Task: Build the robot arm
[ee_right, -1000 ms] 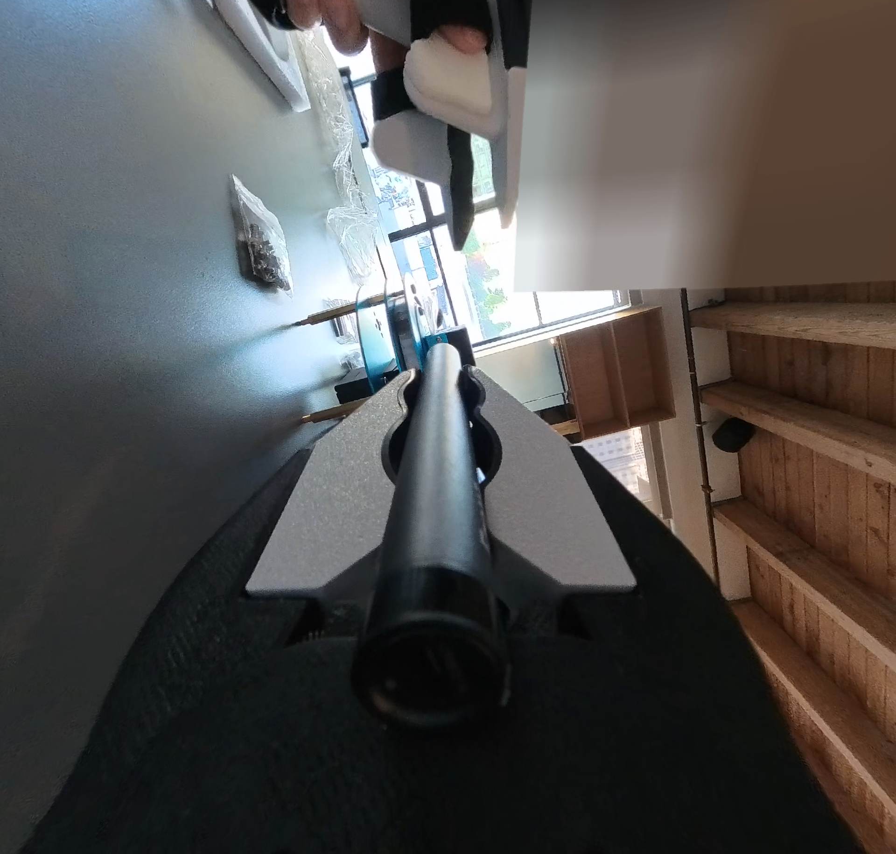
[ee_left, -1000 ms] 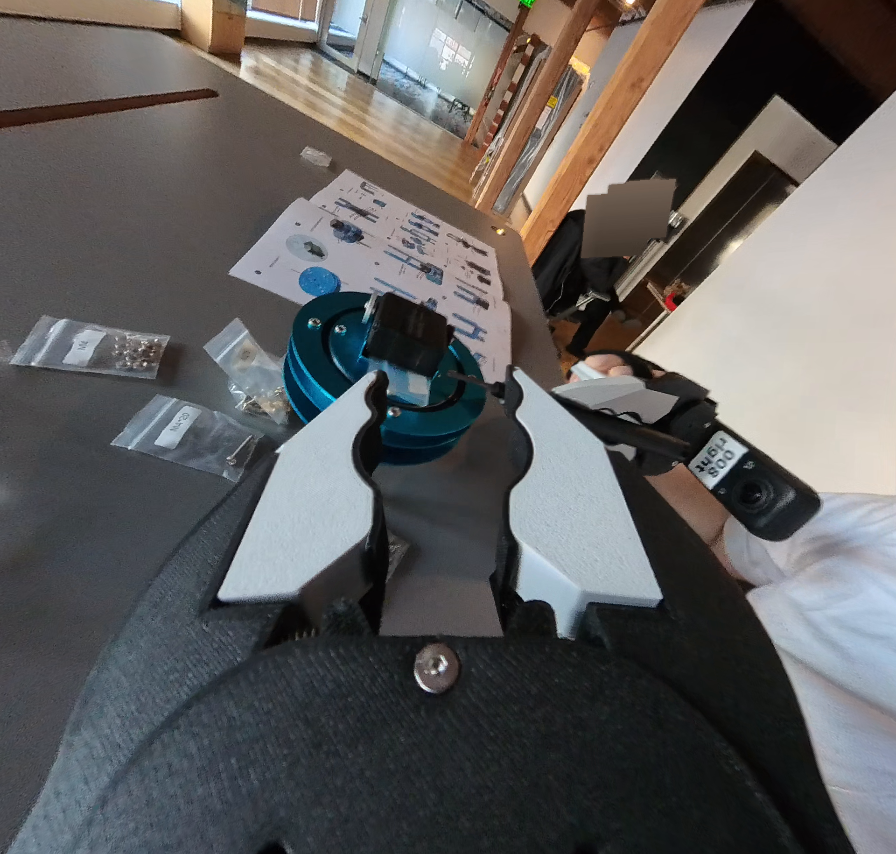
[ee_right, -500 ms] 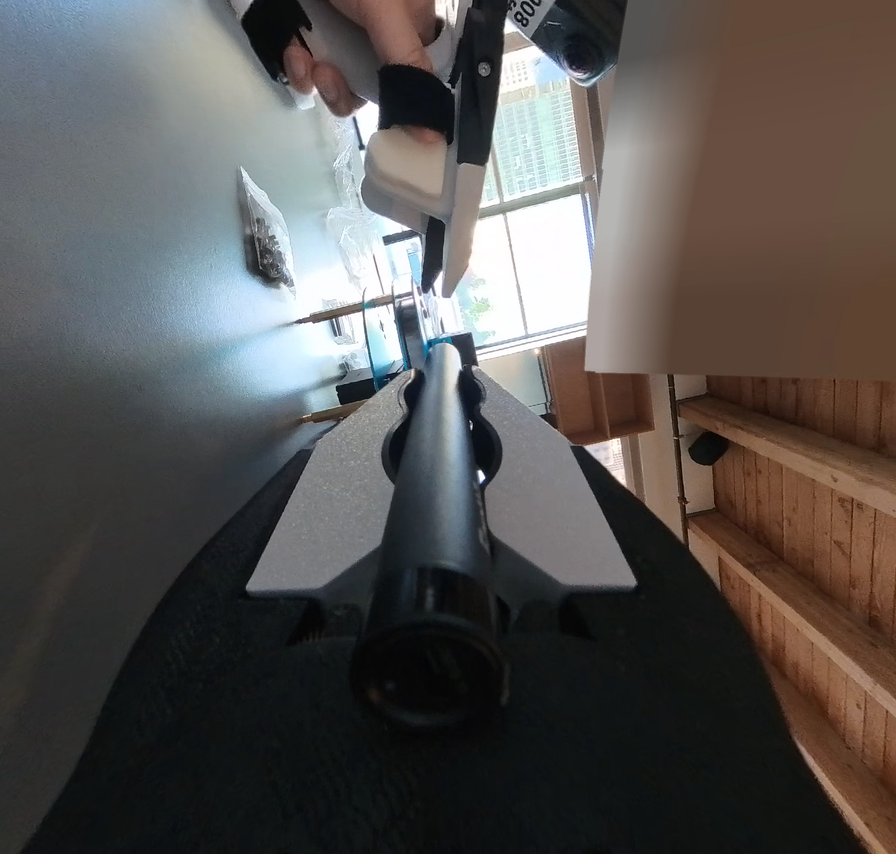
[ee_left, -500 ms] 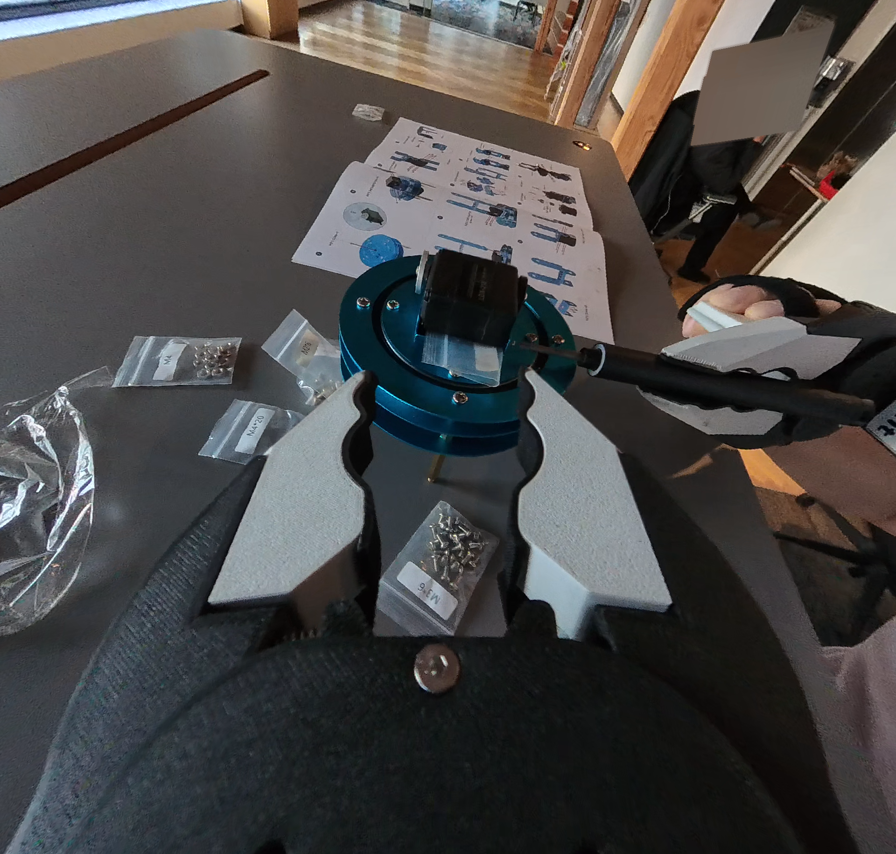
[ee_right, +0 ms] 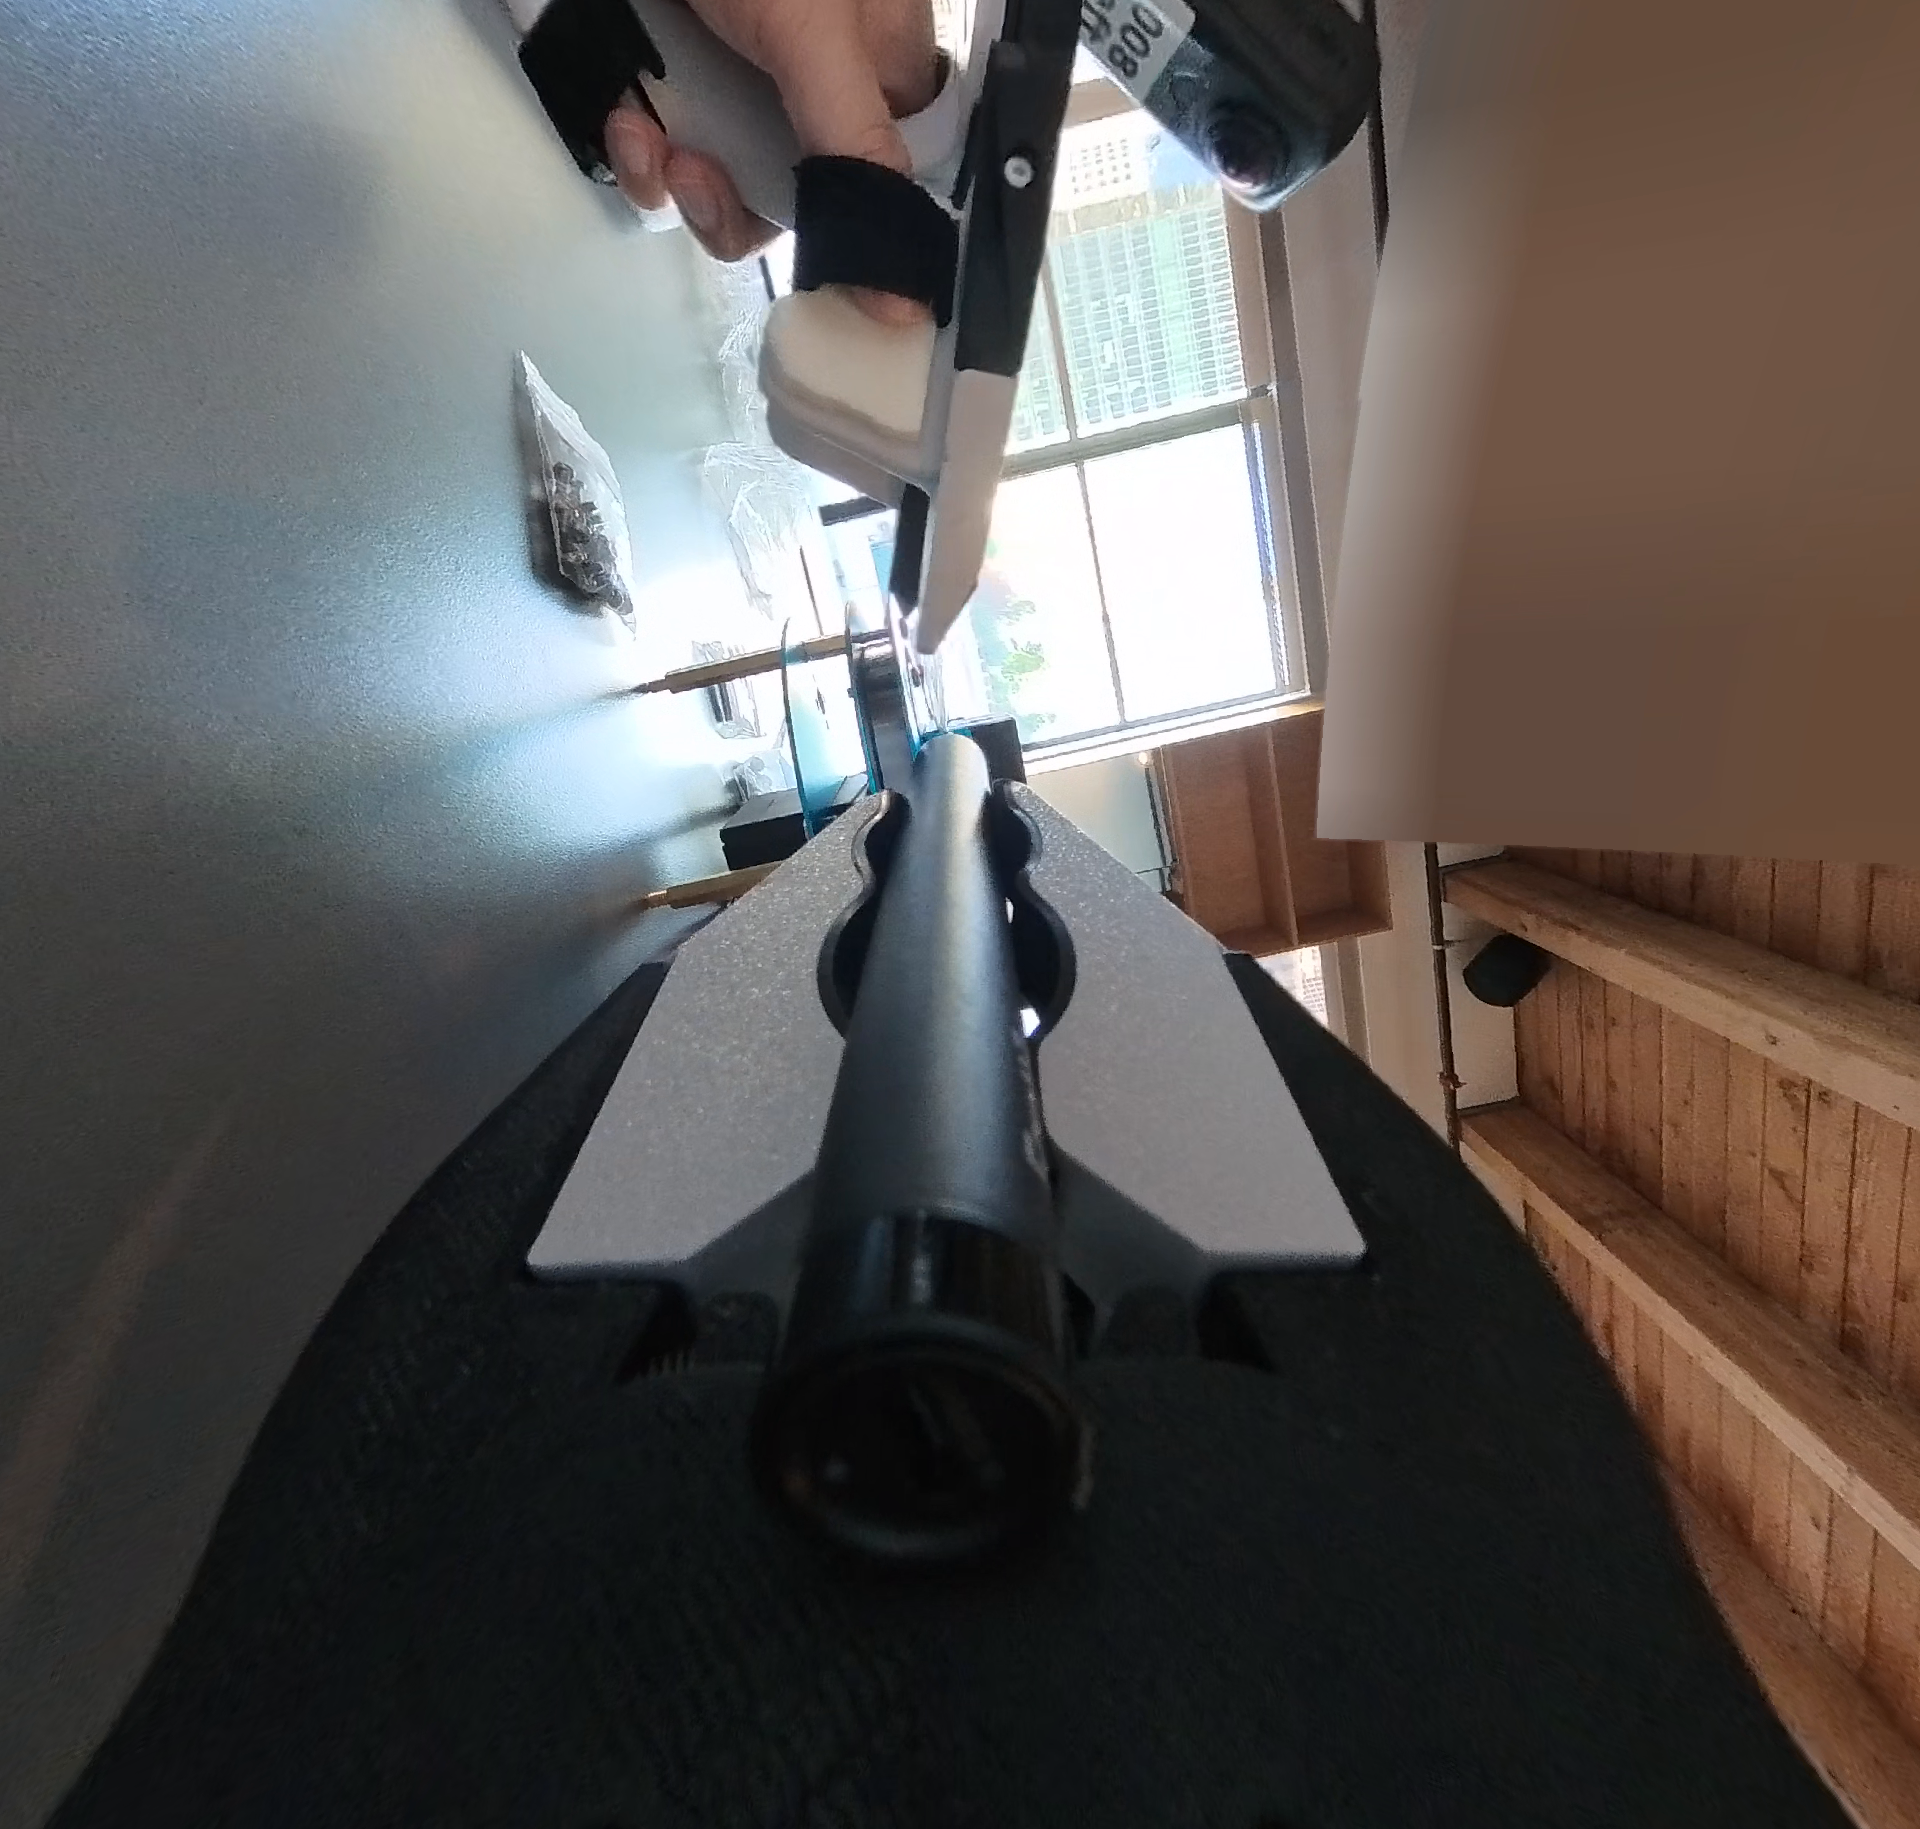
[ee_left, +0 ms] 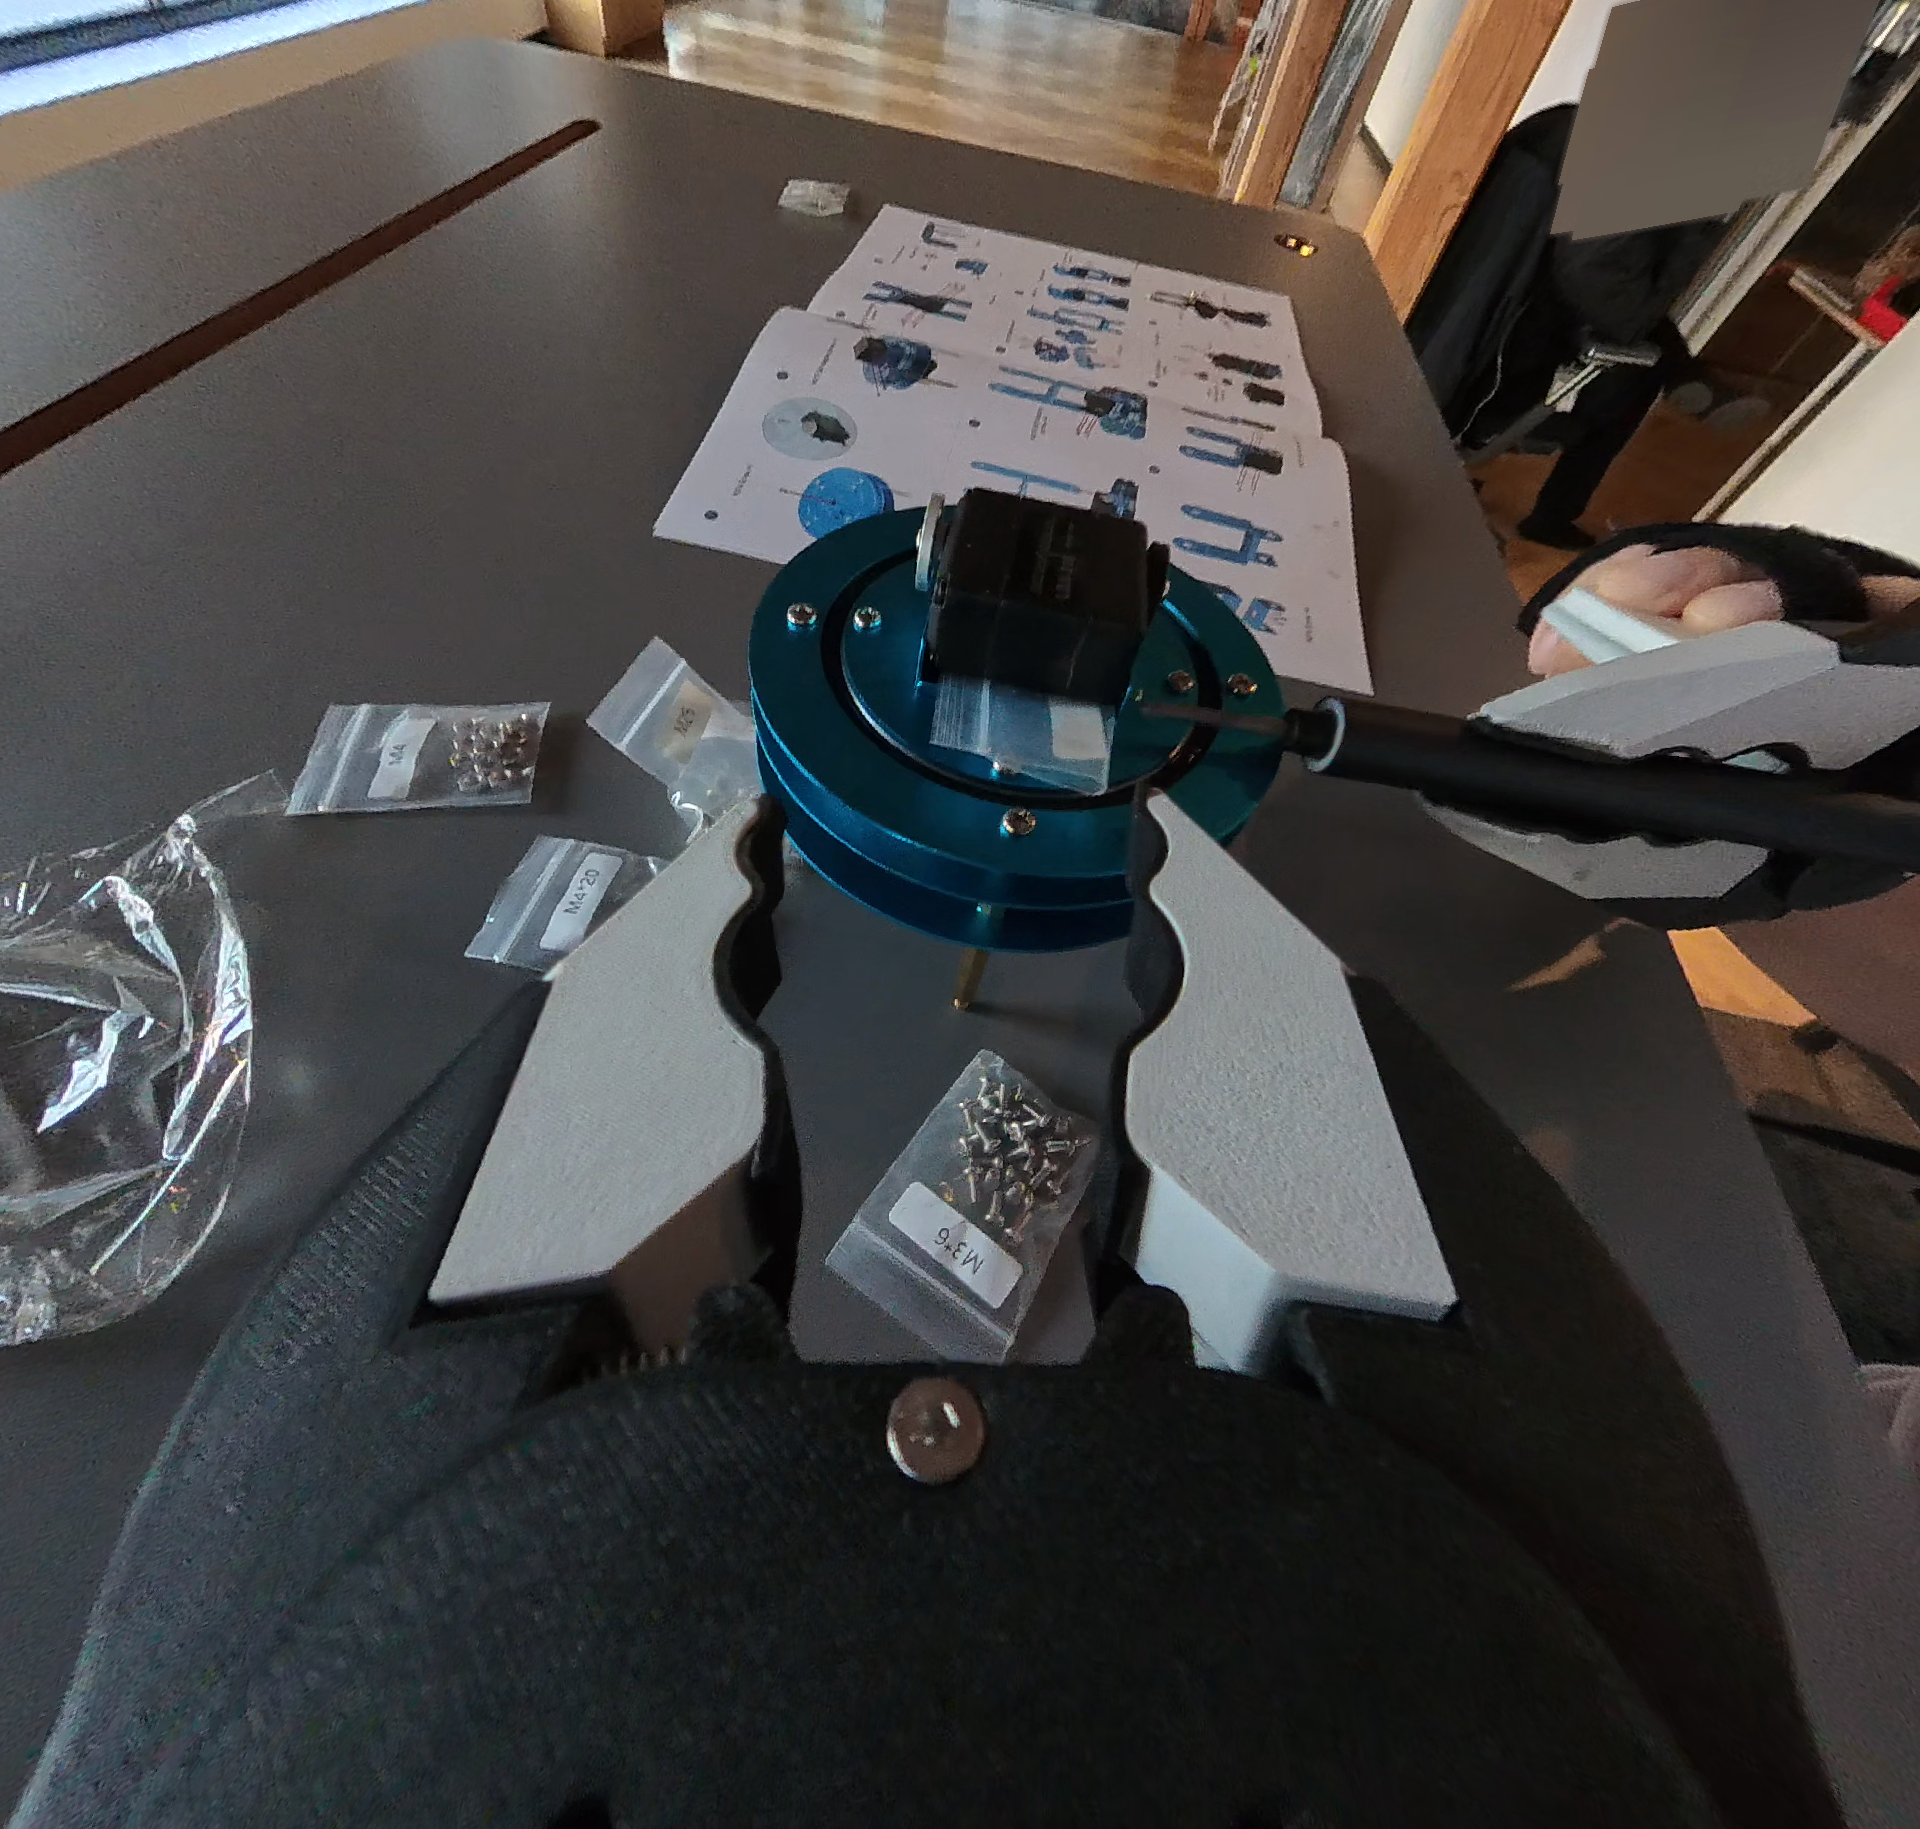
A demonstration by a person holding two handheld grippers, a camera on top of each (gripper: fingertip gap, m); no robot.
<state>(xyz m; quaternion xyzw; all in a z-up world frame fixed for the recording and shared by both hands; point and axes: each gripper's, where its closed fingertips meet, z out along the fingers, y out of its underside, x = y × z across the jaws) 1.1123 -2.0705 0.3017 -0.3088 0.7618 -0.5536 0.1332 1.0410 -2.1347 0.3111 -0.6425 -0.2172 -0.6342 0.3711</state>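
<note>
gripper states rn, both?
Left tongs: open, empty, above a screw bag.
Right tongs: closed on a black screwdriver.

Blue round base on brass legs, black servo atop, screwdriver tip touching

Left of the left gripper, a crumpled clear plastic wrapper runs past the frame edge; the blue ring-shaped metal base hides one small clear screw bag.
</note>
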